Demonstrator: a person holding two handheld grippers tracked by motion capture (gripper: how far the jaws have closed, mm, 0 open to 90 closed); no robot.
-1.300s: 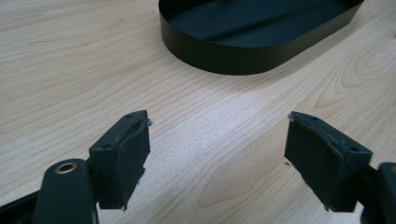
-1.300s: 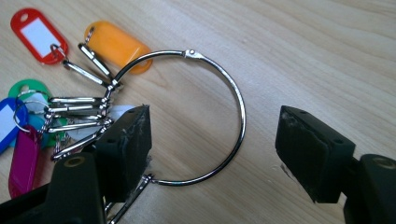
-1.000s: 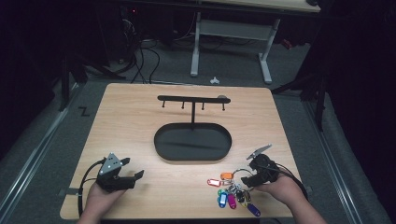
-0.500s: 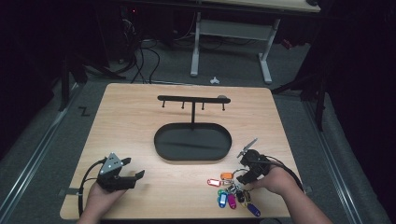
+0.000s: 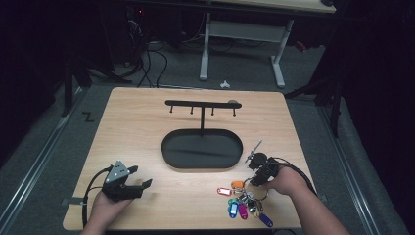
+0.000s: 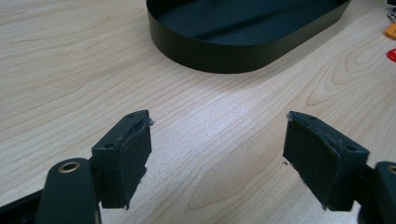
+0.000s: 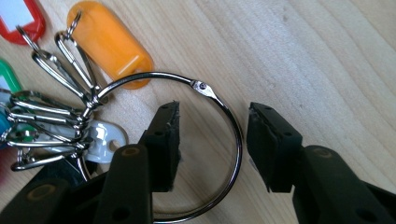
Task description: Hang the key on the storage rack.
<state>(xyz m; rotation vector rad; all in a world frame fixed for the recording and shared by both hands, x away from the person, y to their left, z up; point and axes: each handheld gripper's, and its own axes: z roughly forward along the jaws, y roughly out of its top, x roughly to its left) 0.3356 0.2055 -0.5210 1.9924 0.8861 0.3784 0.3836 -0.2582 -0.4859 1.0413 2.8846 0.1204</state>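
The right gripper (image 7: 212, 144), jaws spread, straddles the large silver metal key ring (image 7: 232, 135) of coloured plastic tags (image 5: 243, 201) lying on the pale wooden table (image 5: 142, 127). The left gripper (image 6: 217, 156) rests wide open near the black oval metal tray (image 5: 202, 149).

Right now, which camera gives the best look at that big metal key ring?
The right gripper view: the metal ring lies close up on the wood, its rim between the open jaws of the right hand-held gripper. The high view shows it as a tiny glint among the tags.

Dim lab: bare desk frame (image 5: 242, 36), floor cables (image 5: 147, 63)
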